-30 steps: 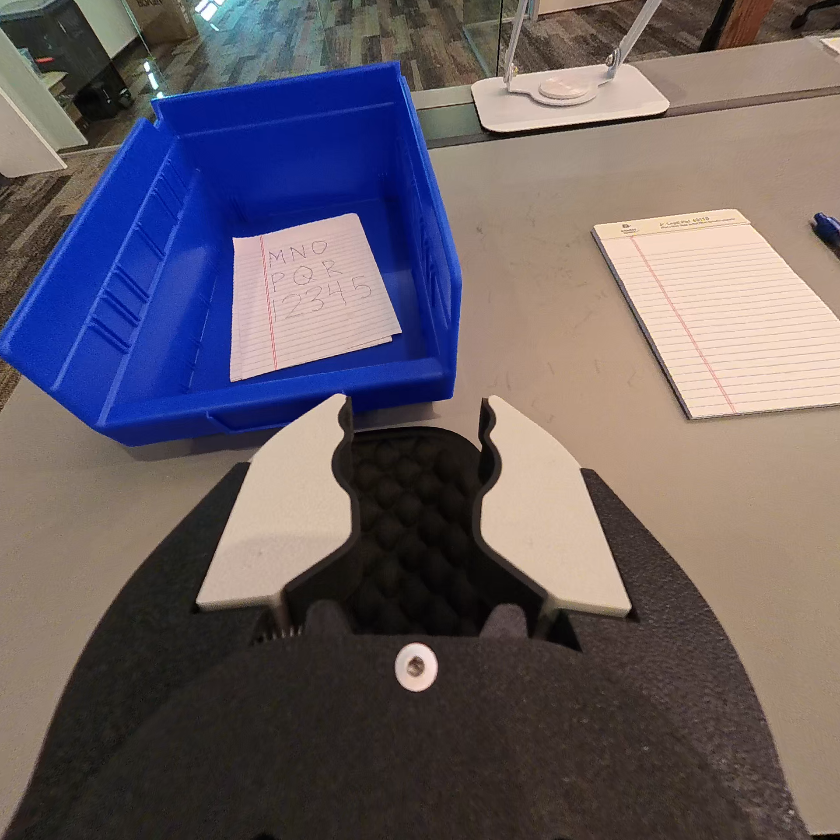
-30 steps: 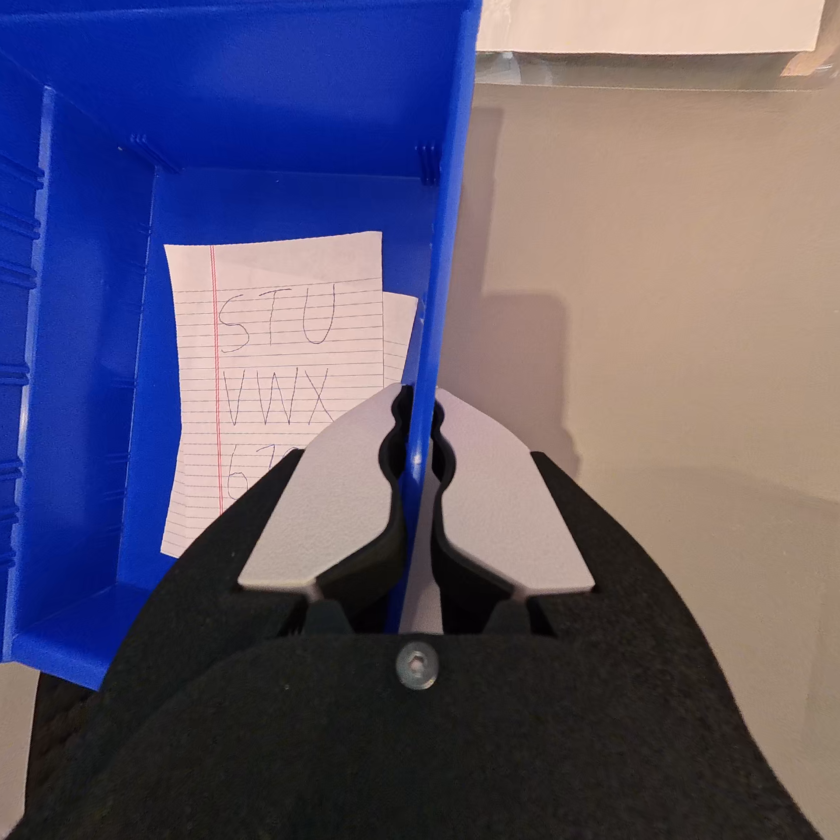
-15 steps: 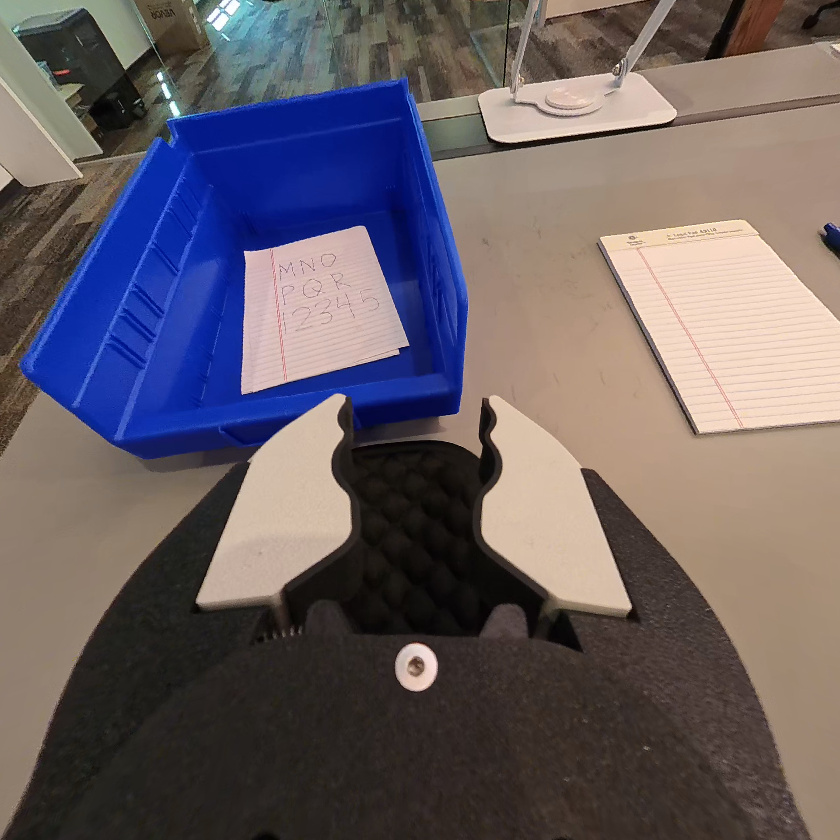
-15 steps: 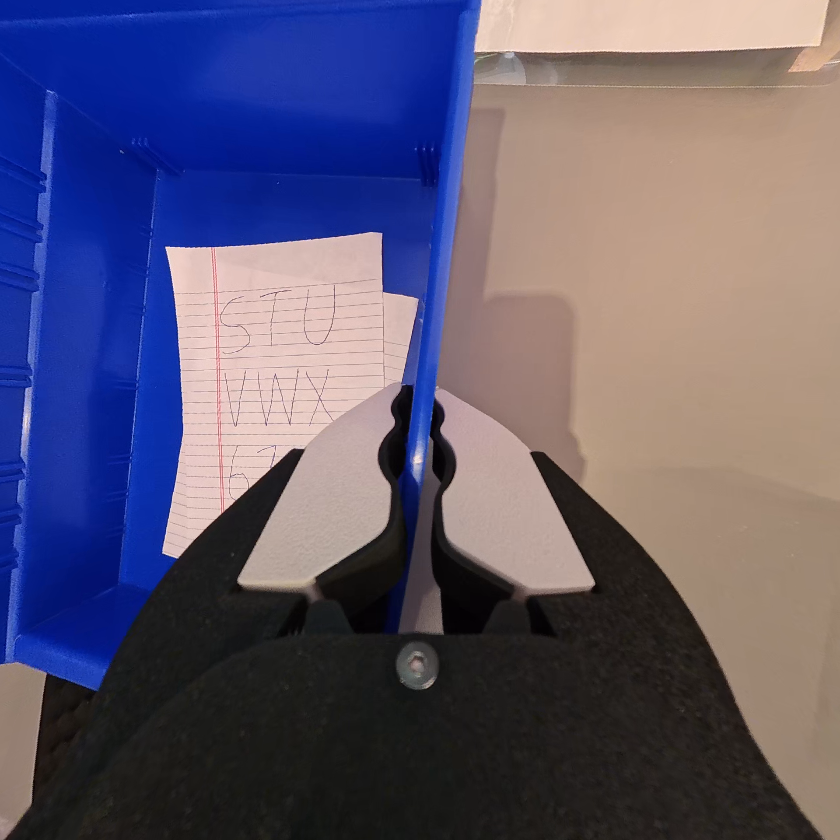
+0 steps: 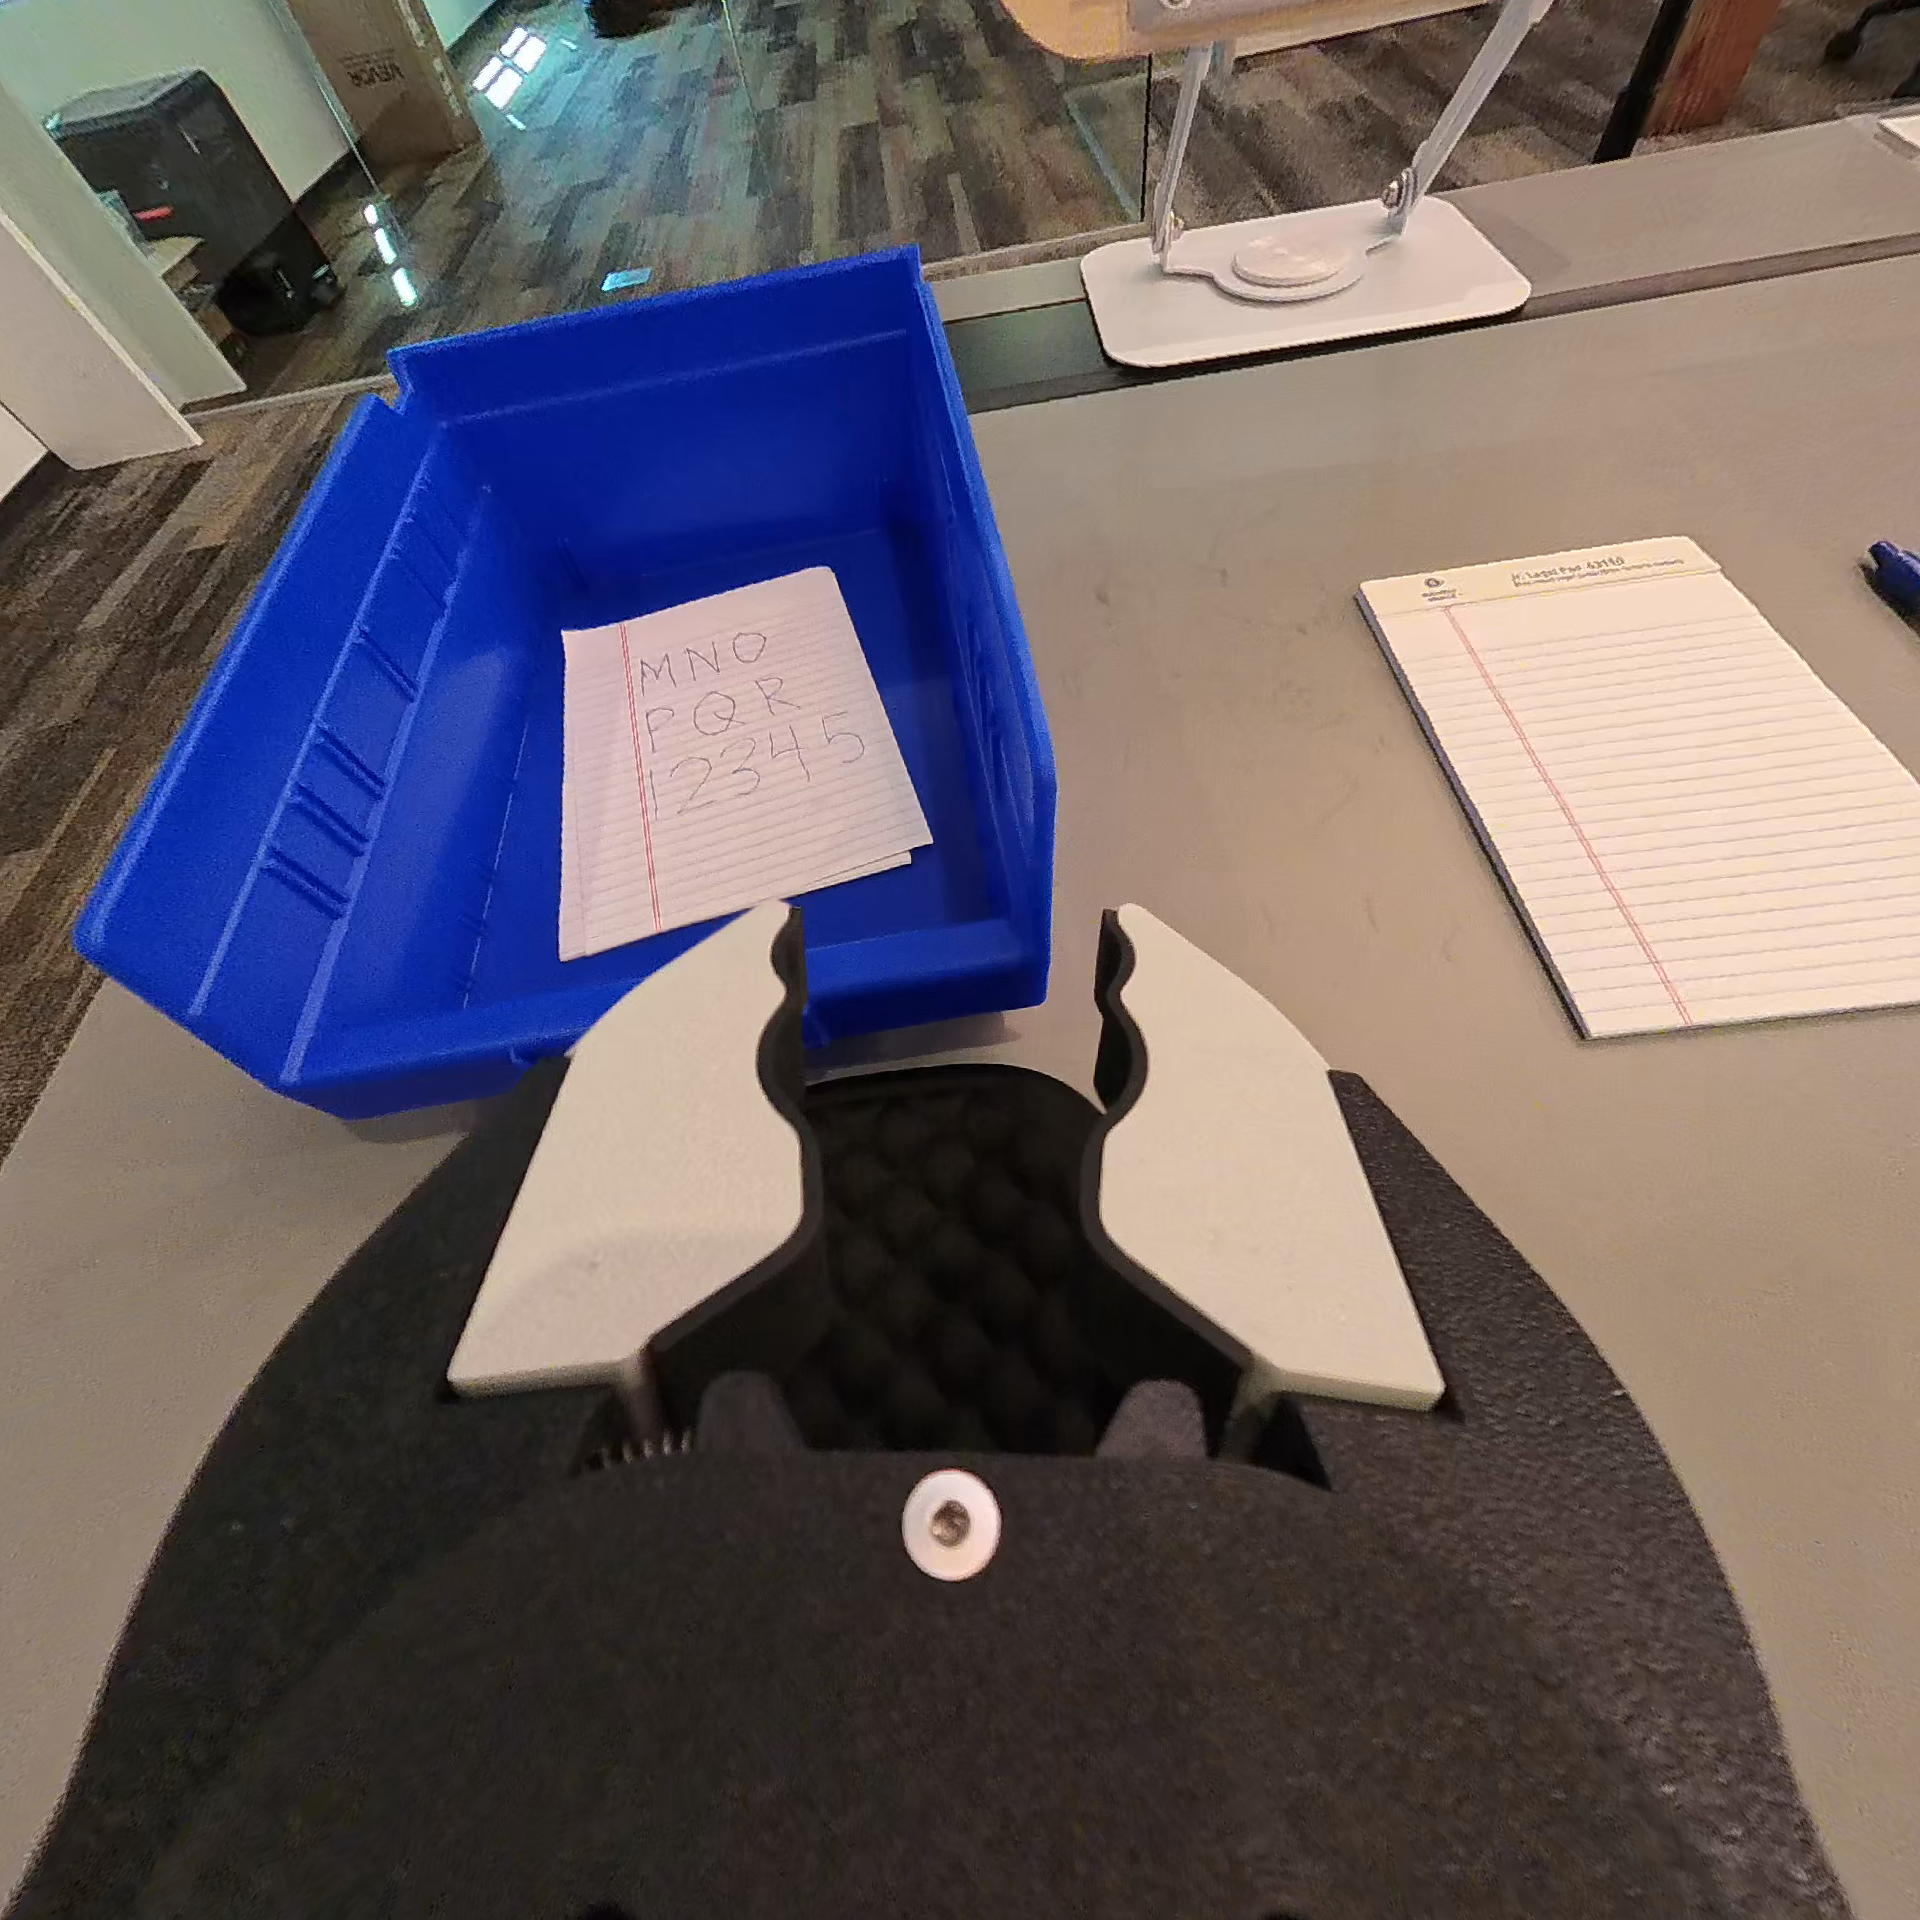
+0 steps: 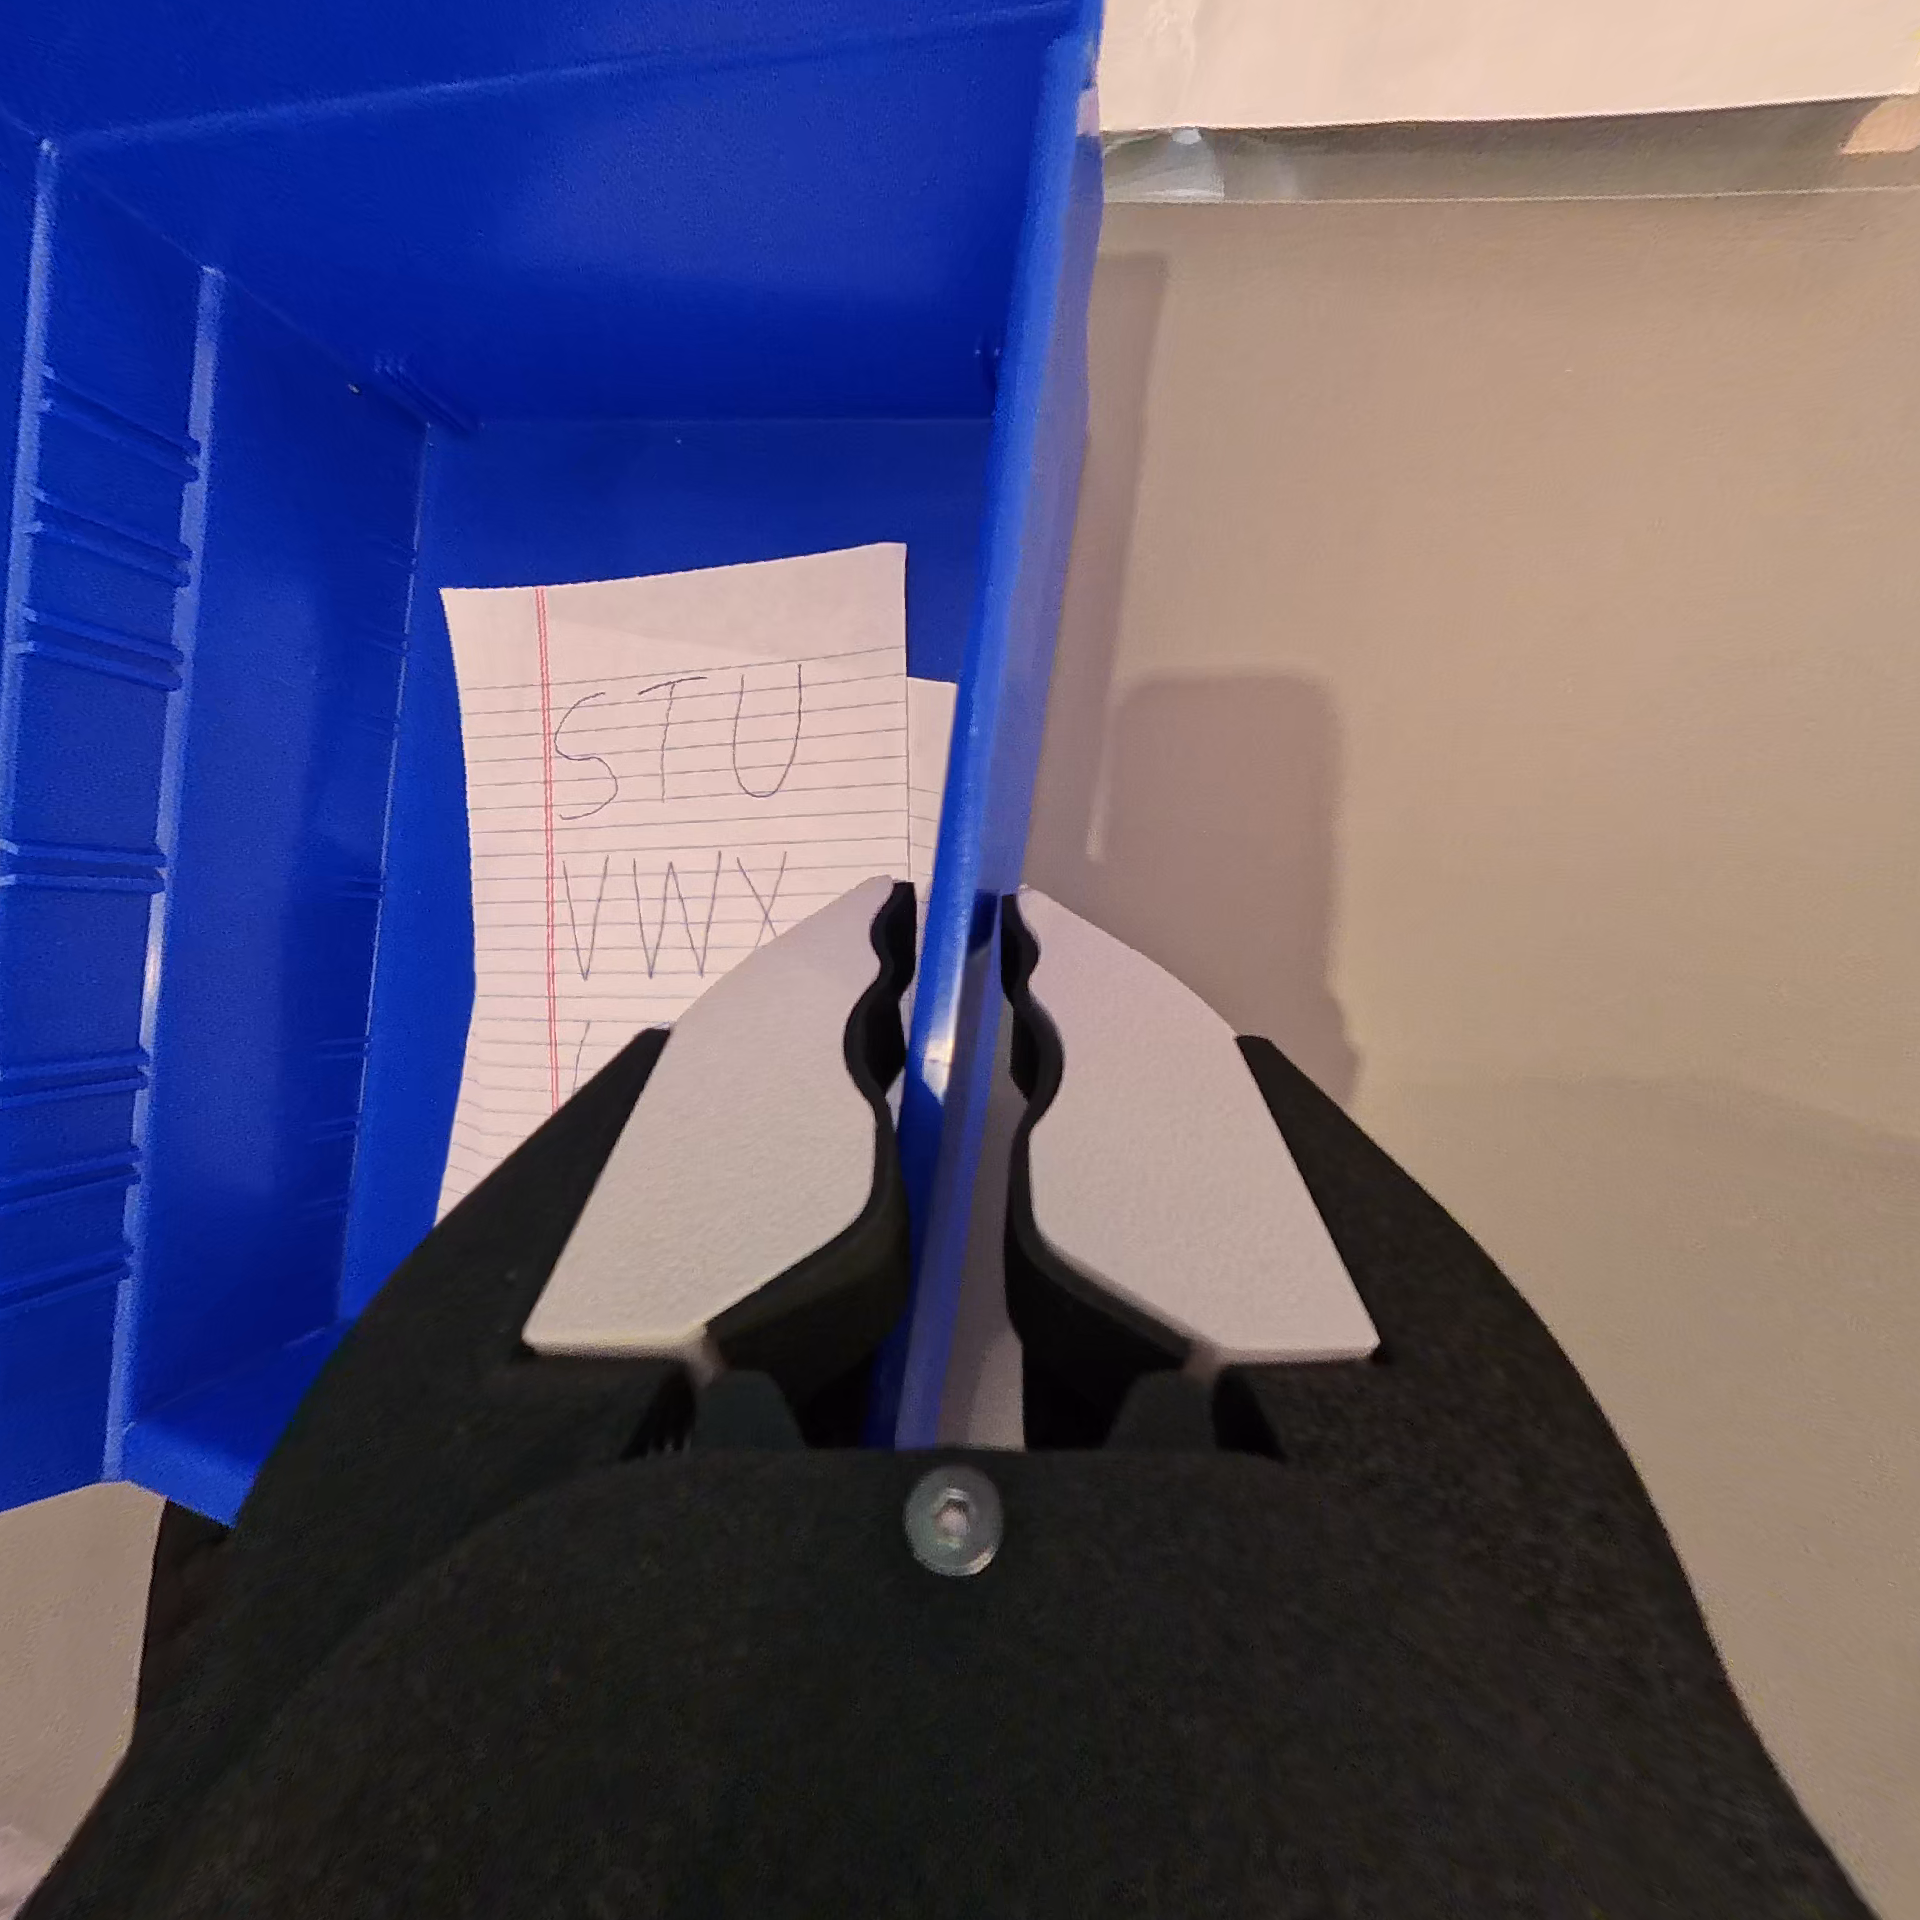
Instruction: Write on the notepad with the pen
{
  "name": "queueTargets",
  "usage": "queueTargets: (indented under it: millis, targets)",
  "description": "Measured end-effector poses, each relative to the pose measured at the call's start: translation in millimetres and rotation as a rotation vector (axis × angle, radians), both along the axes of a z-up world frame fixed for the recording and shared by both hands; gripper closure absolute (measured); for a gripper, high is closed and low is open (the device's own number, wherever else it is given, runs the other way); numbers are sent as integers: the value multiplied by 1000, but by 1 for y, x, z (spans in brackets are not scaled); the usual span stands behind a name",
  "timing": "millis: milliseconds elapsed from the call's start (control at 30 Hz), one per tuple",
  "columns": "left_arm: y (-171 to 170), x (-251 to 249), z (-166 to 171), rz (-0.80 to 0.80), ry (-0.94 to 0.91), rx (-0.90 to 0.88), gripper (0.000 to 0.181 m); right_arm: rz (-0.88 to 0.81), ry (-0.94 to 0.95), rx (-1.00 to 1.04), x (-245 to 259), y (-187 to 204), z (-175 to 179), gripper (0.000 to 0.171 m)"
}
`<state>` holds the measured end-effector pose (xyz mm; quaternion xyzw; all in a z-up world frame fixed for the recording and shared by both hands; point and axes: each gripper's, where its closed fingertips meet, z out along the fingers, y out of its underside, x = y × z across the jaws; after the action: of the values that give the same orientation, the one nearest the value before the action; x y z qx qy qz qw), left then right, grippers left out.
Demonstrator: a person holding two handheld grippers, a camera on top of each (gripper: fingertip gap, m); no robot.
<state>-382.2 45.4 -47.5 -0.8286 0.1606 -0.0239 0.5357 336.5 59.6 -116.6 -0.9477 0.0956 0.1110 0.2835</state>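
The lined notepad [image 5: 1662,790] lies flat on the grey table at the right of the left wrist view. The blue pen [image 5: 1893,594] shows only its tip at the right edge beyond the pad. My left gripper [image 5: 951,914] is open and empty, above the table in front of a blue bin [image 5: 343,914] and well left of the pad. My right gripper [image 6: 954,888] is shut on the right side wall of a second blue bin [image 6: 1023,520], one finger inside and one outside. Neither notepad nor pen shows in the right wrist view.
Both bins hold loose lined sheets with handwriting [image 5: 727,758] [image 6: 686,790]. A white lamp base [image 5: 1309,281] stands at the table's far edge. The table's left edge drops to the floor beside the left bin. Bare table [image 6: 1507,831] lies right of the held wall. Left tips to right tips: about 70 centimetres. Left tips and right tips are each some 35 centimetres from the blue pen [image 5: 1893,594].
The left gripper has pulled back and up, so the bin and pad look farther off. The right gripper's fingers stand slightly wider on the wall and its view has tilted a little.
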Motion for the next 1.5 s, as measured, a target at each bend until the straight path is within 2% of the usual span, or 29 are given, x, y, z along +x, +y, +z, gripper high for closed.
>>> queueTargets:
  millis: [67,133,200,233,333,567,900,1400,1500]
  targets:
    - [2,2,1,-4,4,-4,127,-25,-18,-6,5,0,-1,146]
    - [5,4,2,-9,5,-6,127,-29,-26,-1,7,1,0,145]
    - [8,7,3,-14,6,-8,127,-26,-30,12,8,3,0,148]
    - [10,9,3,-15,8,-11,127,-6,-20,24,5,4,1,159]
    - [17,10,0,-5,19,-24,126,-5,-63,13,8,3,0,164]
    - [37,9,-12,44,51,-63,122,-4,-45,23,6,4,1,161]
    - [73,26,-38,26,84,-170,122,-6,5,46,4,5,2,157]
    - [74,21,-36,37,68,-130,125,-5,33,58,3,5,3,154]
    - [72,21,-27,38,50,-86,124,-41,-7,53,11,4,4,144]
